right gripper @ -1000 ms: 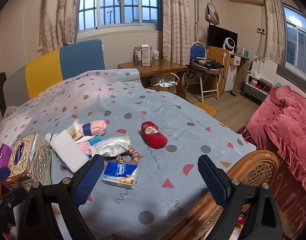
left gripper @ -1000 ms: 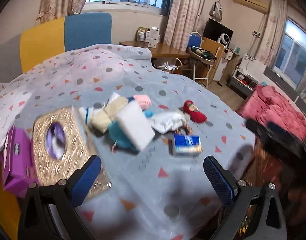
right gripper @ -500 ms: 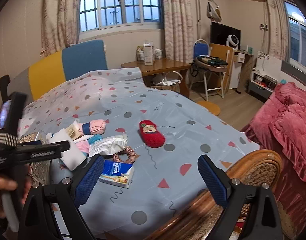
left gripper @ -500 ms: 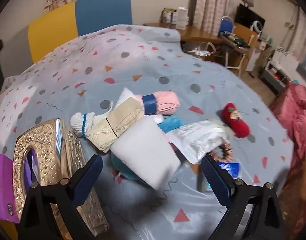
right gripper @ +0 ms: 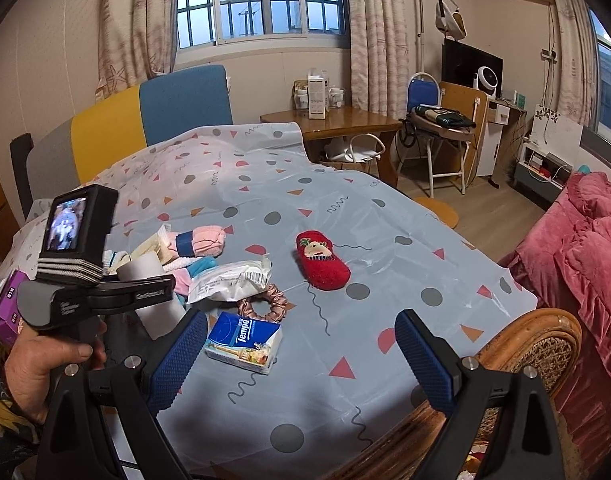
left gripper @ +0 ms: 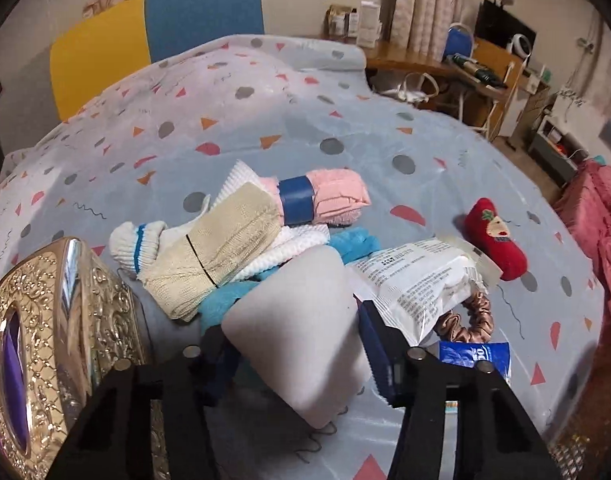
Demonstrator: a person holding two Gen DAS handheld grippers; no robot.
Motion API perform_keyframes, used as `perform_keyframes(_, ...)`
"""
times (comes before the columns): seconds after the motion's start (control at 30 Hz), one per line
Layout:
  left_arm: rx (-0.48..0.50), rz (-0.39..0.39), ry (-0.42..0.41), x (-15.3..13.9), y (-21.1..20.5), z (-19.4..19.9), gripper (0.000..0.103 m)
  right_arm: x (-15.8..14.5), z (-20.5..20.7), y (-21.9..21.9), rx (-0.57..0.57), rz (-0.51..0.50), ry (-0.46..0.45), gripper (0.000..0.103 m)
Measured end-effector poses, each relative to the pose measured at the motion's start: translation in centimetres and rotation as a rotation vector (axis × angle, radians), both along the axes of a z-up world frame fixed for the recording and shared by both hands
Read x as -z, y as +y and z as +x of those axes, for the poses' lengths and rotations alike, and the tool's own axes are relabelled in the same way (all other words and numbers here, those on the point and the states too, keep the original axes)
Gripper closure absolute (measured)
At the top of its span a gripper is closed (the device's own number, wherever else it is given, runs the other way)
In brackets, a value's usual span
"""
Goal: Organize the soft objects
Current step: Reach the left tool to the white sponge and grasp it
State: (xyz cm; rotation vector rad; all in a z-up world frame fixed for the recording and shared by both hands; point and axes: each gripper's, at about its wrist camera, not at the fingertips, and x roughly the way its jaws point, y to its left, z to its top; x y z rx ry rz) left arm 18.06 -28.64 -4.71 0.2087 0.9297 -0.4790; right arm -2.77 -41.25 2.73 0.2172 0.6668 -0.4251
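A pile of soft things lies on the patterned tablecloth [left gripper: 345, 128]. My left gripper [left gripper: 295, 354] is closed around a white sponge block [left gripper: 301, 320], one pad on each side. Behind it lie a beige rolled cloth [left gripper: 217, 248], a pink towel roll with a blue band [left gripper: 325, 196], a white sock [left gripper: 135, 236] and a teal cloth [left gripper: 353, 242]. A red slipper [right gripper: 323, 260] lies to the right. My right gripper [right gripper: 301, 360] is open and empty above the table's near edge, with a tissue pack [right gripper: 245, 340] just ahead of its left finger.
A gold tissue box [left gripper: 49, 344] stands at the left with a purple box [right gripper: 9, 304] beside it. A white plastic packet [left gripper: 417, 284] and a pink scrunchie [right gripper: 263, 304] lie mid-table. A wicker chair [right gripper: 541, 344] is at the near right edge.
My left gripper has moved down and forward to the pile and closed on the white sponge block. My right gripper has stayed open and hardly moved.
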Motion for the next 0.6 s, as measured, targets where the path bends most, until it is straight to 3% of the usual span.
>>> perform_keyframes(0.37, 0.106, -0.111, -0.066, -1.7, 4.1, -6.3, 0.050, 0.4, 2.9, -0.7, -0.041, 0.057, 0.061, 0.006)
perform_keyframes(0.6, 0.171, -0.132, -0.063, -1.5, 6.8, -10.7, 0.049, 1.7, 7.0, -1.4, -0.149, 0.228, 0.134, 0.014)
